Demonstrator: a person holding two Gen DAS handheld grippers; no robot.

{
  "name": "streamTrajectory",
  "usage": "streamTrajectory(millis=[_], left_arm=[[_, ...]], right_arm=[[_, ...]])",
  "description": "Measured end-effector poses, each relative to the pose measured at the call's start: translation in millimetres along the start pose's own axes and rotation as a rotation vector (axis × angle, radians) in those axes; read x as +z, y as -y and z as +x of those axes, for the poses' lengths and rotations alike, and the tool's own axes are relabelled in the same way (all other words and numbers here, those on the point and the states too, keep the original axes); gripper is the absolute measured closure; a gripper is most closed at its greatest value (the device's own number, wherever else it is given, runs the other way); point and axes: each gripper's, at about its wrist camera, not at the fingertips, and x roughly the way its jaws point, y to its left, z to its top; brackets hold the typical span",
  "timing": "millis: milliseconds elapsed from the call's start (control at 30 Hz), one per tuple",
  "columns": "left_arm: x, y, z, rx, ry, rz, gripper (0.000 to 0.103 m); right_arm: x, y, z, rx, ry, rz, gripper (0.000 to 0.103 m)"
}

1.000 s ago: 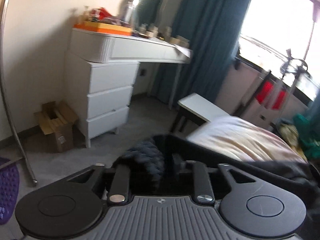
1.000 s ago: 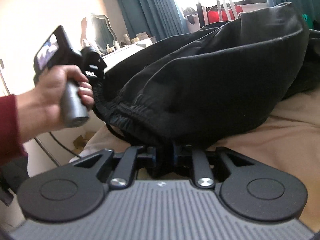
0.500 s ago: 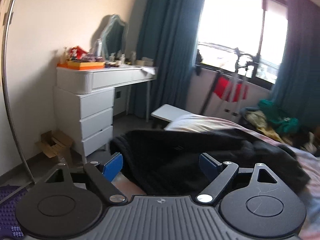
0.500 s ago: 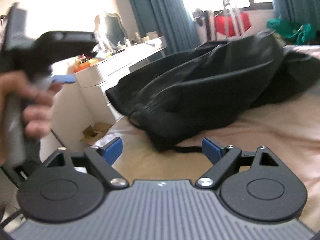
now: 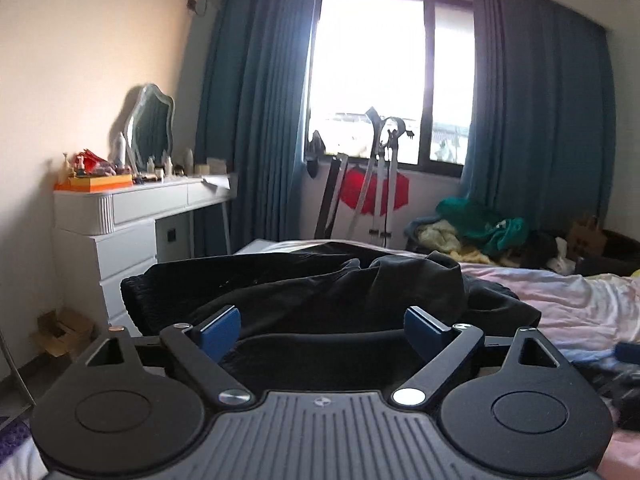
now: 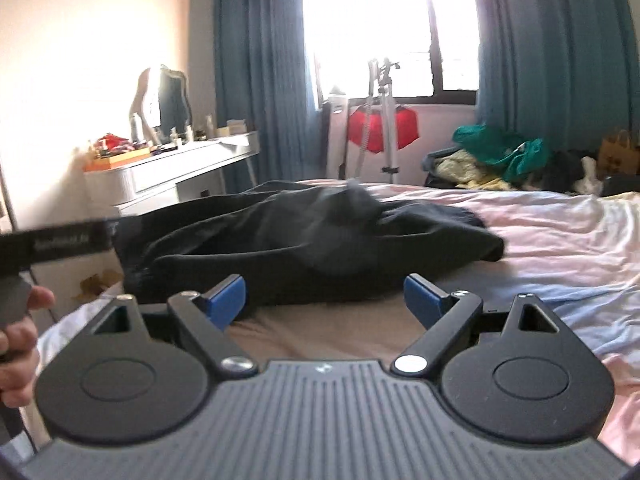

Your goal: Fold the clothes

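**Left hand-held gripper wide open over black clothes on bed**

Left hand-held gripper [image 5: 322, 330] fills bottom of view; jaws have just been opening & now stand wide apart. Blue pads [image 5: 220, 330] clear of the cloth, nothing pinched btwn them. Black garment [image 5: 320, 288] lies rumpled on the bed [image 5: 560, 296], just ahead of the pads, elastic waistband end twd the left edge. Pink-ish sheet to the right. Left bg: white desk [image 5: 132, 208] w/ drawers, mirror [image 5: 152, 128], bottles, orange box [image 5: 100, 182]. Cardboard box [image 5: 60, 330] on floor beside it. Centre: bright window [image 5: 384, 76], blue curtains [image 5: 256, 100] both sides, stand w/ red cloth [image 5: 374, 194]. Right: heap of green & yellow clothes [image 5: 476, 228].
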Motion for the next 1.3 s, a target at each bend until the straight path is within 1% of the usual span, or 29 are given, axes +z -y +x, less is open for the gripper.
streamTrajectory(millis=[67, 167, 233, 300, 433, 533, 600, 633, 700, 767, 800, 867, 933, 1033, 1100, 1167, 1233, 1300], left_arm=[[-19, 0, 5, 0.006, -0.007, -0.005, 0.013], [-39, -4, 12, 0.023, -0.065, -0.021, 0.013], [-42, -10, 17, 0.04, -0.088, -0.018, 0.013], [-44, -12, 20, 0.049, -0.093, -0.019, 0.013], [-48, -10, 29, 0.049, -0.119, 0.004, 0.013], [-41, 0, 50, 0.028, -0.121, 0.063, 0.014], [-29, 12, 75, 0.001, -0.127, 0.099, 0.016], [-23, 18, 88, -0.013, -0.131, 0.117, 0.016], [-9, 31, 116, -0.06, -0.132, 0.095, 0.017], [7, 38, 146, -0.126, -0.162, 0.031, 0.017], [17, 44, 163, -0.147, -0.174, 0.013, 0.018], [32, 57, 188, -0.166, -0.157, 0.019, 0.018], [49, 74, 216, -0.177, -0.147, 0.028, 0.018], [66, 102, 258, -0.172, -0.158, 0.028, 0.021], [76, 120, 287, -0.148, -0.174, 0.024, 0.027], [84, 133, 314, -0.124, -0.192, 0.003, 0.029], [89, 144, 342, -0.115, -0.234, -0.027, 0.035], [89, 153, 369, -0.084, -0.316, -0.028, 0.043]], right_arm=[[-6, 14, 1, -0.035, 0.003, -0.003, 0.015], [-14, 30, -2, -0.085, 0.009, 0.057, 0.015], [-16, 39, -4, -0.121, 0.006, 0.134, 0.015], [-15, 42, -4, -0.151, 0.004, 0.189, 0.015], [-15, 41, -7, -0.156, 0.023, 0.179, 0.015], [-17, 42, -4, -0.172, 0.028, 0.163, 0.015], [-18, 47, -2, -0.189, 0.017, 0.159, 0.015], [-20, 50, -1, -0.212, 0.008, 0.158, 0.015], [-24, 58, 4, -0.245, -0.013, 0.168, 0.015], [-30, 71, 11, -0.262, -0.032, 0.214, 0.015], [-34, 77, 14, -0.27, -0.041, 0.241, 0.015], [-43, 91, 22, -0.275, -0.058, 0.301, 0.015], [-47, 102, 28, -0.275, -0.055, 0.342, 0.015], [-49, 113, 35, -0.298, -0.001, 0.396, 0.015], [-49, 118, 38, -0.307, 0.042, 0.41, 0.015], [-49, 120, 39, -0.311, 0.084, 0.409, 0.015], [-51, 126, 43, -0.336, 0.074, 0.414, 0.015], [-57, 141, 50, -0.344, 0.043, 0.491, 0.015]])
